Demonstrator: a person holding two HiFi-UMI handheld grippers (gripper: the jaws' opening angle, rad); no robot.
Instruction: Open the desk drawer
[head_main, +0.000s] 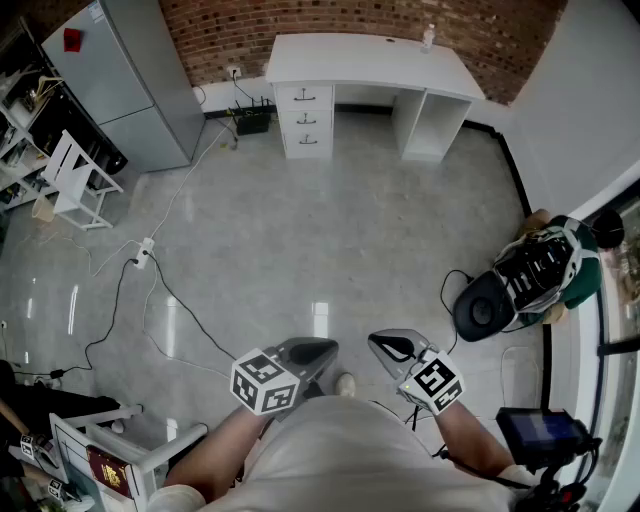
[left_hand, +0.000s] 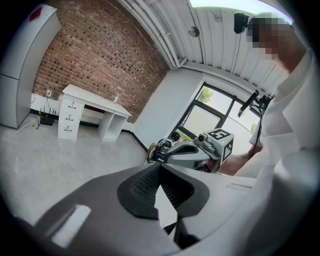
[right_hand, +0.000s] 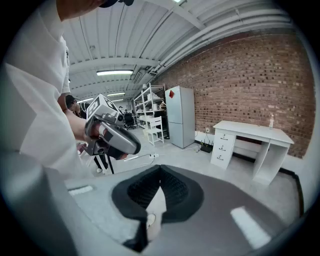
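The white desk (head_main: 370, 62) stands against the brick wall at the far side of the room. Its stack of three drawers (head_main: 303, 118) on the left is closed, each with a small dark handle. Both gripper views also catch the desk (left_hand: 90, 100) (right_hand: 250, 131) far off. My left gripper (head_main: 322, 350) and right gripper (head_main: 386, 346) are held close to my body, several steps from the desk. The left gripper (left_hand: 160, 167) is shut on nothing, pads meeting at the tip. The right gripper (right_hand: 160, 171) is likewise shut and holds nothing.
A grey cabinet (head_main: 130, 80) stands left of the desk, with a white chair (head_main: 80, 180) and shelving beyond. Cables and a power strip (head_main: 143, 255) trail across the floor at left. A person crouches with gear (head_main: 545, 268) at right. A small bottle (head_main: 428, 38) stands on the desk.
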